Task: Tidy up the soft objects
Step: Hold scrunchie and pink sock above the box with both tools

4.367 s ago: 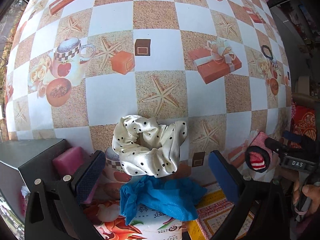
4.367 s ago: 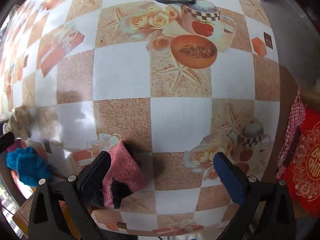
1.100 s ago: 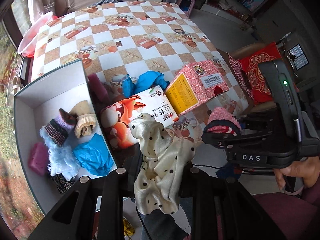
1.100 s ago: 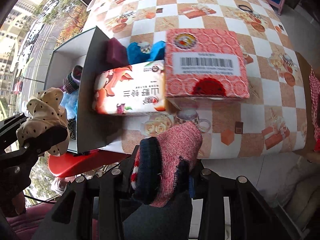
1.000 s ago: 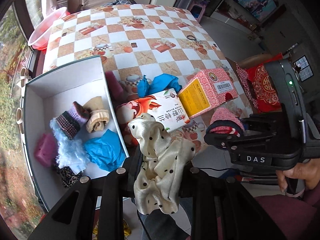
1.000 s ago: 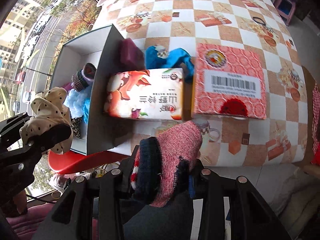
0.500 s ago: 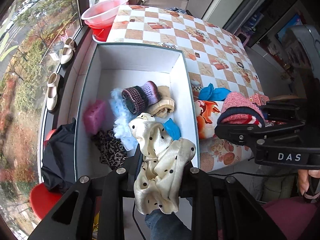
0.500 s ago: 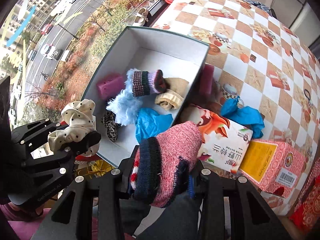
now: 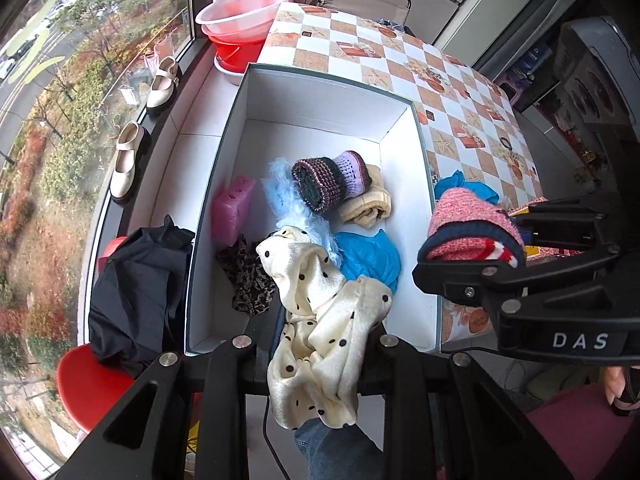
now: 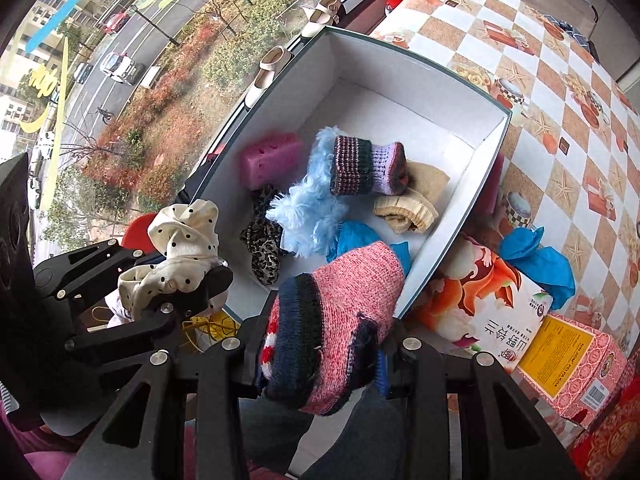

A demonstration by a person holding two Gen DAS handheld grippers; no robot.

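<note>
My left gripper (image 9: pixel 316 340) is shut on a cream polka-dot scrunchie (image 9: pixel 320 320), held above the near edge of an open white box (image 9: pixel 320 120). It also shows in the right wrist view (image 10: pixel 180 248). My right gripper (image 10: pixel 320 344) is shut on a pink knit sock (image 10: pixel 336 320) with a dark cuff, above the box's near right corner; the sock also shows in the left wrist view (image 9: pixel 472 224). The box (image 10: pixel 400 92) holds several soft items: a pink sponge (image 9: pixel 232 208), a striped knit sock (image 9: pixel 328 180), light-blue fluff (image 10: pixel 312 208), a beige roll (image 9: pixel 368 204), a blue cloth (image 9: pixel 368 256) and a leopard scrunchie (image 9: pixel 248 272).
The box sits on a checkered table (image 9: pixel 400 52). A blue cloth (image 10: pixel 536 256), an orange tissue pack (image 10: pixel 488 300) and a pink carton (image 10: pixel 572 364) lie right of the box. A red stool with a black garment (image 9: pixel 132 292), shoes (image 9: pixel 128 160) and red basins (image 9: pixel 244 20) are left, by the window.
Both grippers have lifted their items off the table and carried them left, from over the tissue pack and carton to above the open box. Both stay shut.
</note>
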